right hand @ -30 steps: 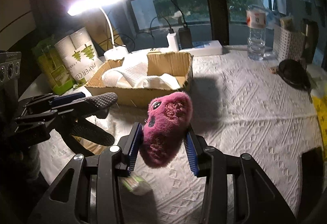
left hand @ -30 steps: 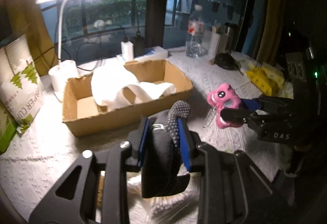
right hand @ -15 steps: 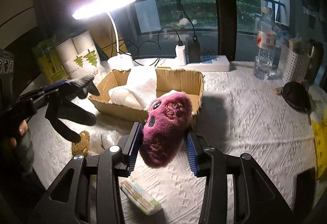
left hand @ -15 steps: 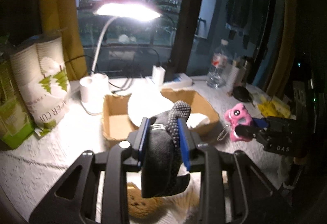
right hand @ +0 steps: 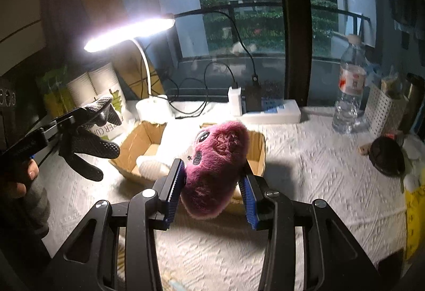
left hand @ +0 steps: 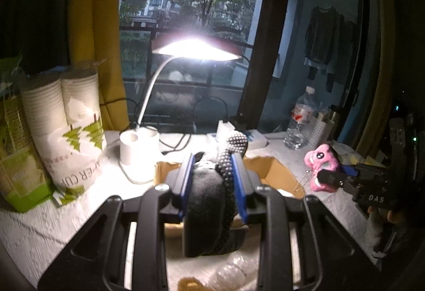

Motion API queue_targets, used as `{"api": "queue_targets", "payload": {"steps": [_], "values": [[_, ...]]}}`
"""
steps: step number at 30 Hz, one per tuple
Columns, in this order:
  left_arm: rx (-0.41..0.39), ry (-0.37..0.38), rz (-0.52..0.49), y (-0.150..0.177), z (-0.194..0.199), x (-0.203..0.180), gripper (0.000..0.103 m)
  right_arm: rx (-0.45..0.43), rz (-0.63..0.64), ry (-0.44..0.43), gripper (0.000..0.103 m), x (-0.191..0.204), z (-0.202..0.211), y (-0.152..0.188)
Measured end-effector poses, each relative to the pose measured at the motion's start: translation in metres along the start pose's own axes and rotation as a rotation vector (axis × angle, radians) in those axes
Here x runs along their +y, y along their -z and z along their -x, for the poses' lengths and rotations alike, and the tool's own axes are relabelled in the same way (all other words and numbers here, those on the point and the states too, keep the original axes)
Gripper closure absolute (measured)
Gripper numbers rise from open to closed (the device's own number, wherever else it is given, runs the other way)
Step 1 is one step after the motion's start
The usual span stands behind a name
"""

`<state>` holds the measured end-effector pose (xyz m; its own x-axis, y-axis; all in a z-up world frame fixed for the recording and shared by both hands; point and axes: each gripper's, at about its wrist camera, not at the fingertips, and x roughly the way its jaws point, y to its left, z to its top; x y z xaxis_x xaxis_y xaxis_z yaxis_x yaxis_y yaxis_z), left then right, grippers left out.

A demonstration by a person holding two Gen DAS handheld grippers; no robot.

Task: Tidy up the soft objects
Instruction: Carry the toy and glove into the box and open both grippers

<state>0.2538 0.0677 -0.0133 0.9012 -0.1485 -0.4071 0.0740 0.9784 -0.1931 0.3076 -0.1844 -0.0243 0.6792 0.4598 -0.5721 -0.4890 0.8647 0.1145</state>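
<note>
At the left of the right wrist view, the left tongs (right hand: 87, 115) are clenched on a black knit glove with a dotted rubber grip pattern (right hand: 87, 147), whose fingers dangle free below the jaws, in the air above the white textured cloth on the bench (right hand: 318, 184). Only part of the glove is pinched, so a quick swing could let it slide out short of the box, and the drooping fingers could catch on the near rim. Just right of the glove, in mid frame, the open brown cardboard box (right hand: 132, 142) sits on the bench with folded white cloth (right hand: 172, 142) already in it; the box looks light, so a brush from either tool would likely shove it toward the white base of the lit desk lamp (right hand: 152, 107) and the black cables behind. At lower centre, the right tongs (right hand: 211, 184) squeeze a fuzzy magenta plush toy with stitched eyes (right hand: 215, 161), held in front of the box; in the left wrist view a small chain (left hand: 301, 182) hangs from it and could snag the cardboard edge. With both tools heading for one small box, they may collide. At far right, the clear plastic water bottle (right hand: 349, 86) stands well apart and seems safe.
</note>
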Motion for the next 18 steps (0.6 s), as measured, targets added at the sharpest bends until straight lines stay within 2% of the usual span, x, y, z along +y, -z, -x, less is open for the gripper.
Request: {"api": "queue_targets", "payload": {"steps": [7,14,18], "values": [[0.021,-0.044,-0.010,-0.003,-0.029,0.006,0.074,-0.044,-0.014,0.015,0.060,-0.010,-0.015,-0.012],[0.084,-0.060,-0.021,0.009,-0.067,0.008,0.073,0.002,-0.042,0.018,0.059,-0.022,-0.047,-0.011],[0.158,-0.048,-0.012,0.023,-0.093,0.010,0.072,0.040,-0.062,0.022,0.059,-0.027,-0.066,-0.004]]}}
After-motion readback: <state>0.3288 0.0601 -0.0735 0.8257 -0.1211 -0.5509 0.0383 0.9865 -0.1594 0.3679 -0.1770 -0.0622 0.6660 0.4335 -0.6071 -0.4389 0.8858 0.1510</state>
